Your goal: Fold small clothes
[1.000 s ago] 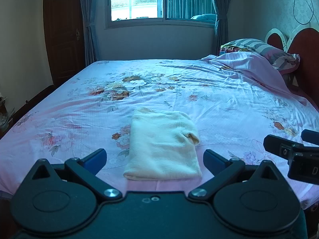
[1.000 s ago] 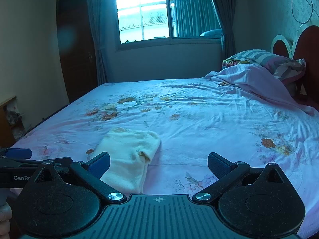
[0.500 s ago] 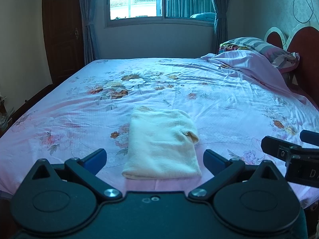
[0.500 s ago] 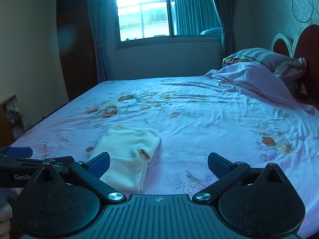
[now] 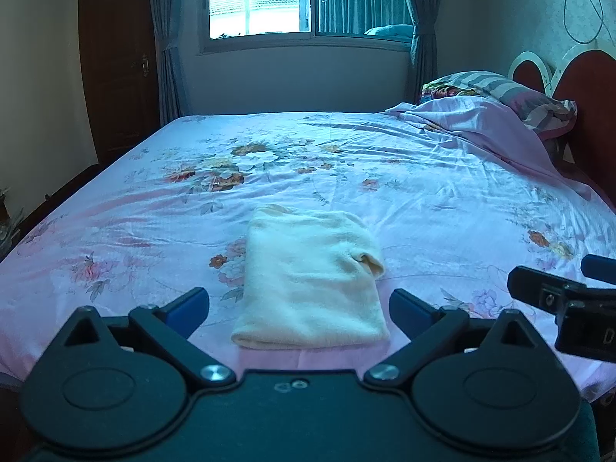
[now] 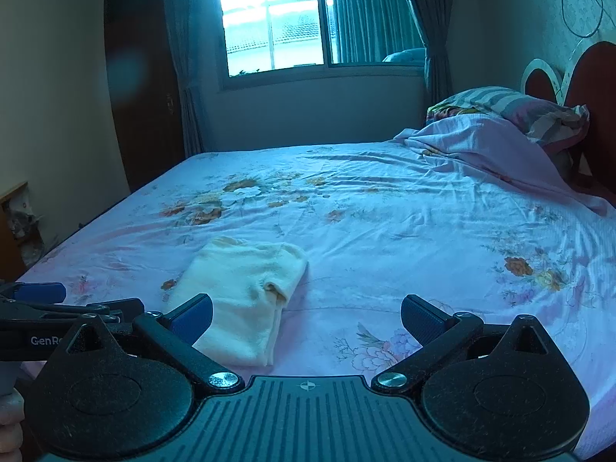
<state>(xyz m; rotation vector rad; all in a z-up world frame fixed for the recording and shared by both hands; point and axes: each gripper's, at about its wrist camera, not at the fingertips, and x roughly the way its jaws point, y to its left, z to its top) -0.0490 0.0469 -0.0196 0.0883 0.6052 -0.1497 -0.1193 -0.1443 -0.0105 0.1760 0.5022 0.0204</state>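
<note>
A cream-coloured small garment [image 5: 312,281] lies folded into a neat rectangle on the floral bed sheet [image 5: 423,200], near the bed's front edge. It also shows in the right wrist view [image 6: 242,292], to the left. My left gripper [image 5: 300,308] is open and empty, held back from the garment's near edge, not touching it. My right gripper [image 6: 306,313] is open and empty, to the right of the garment. The right gripper also shows at the right edge of the left wrist view [image 5: 569,308].
A rumpled pink blanket [image 5: 473,131] and striped pillows [image 5: 512,92] lie at the head of the bed by the red headboard [image 5: 593,107]. A window [image 5: 304,0] with curtains is behind. A dark door [image 5: 115,69] stands at the left.
Both grippers have drifted back and up very slightly. The garment has not moved.
</note>
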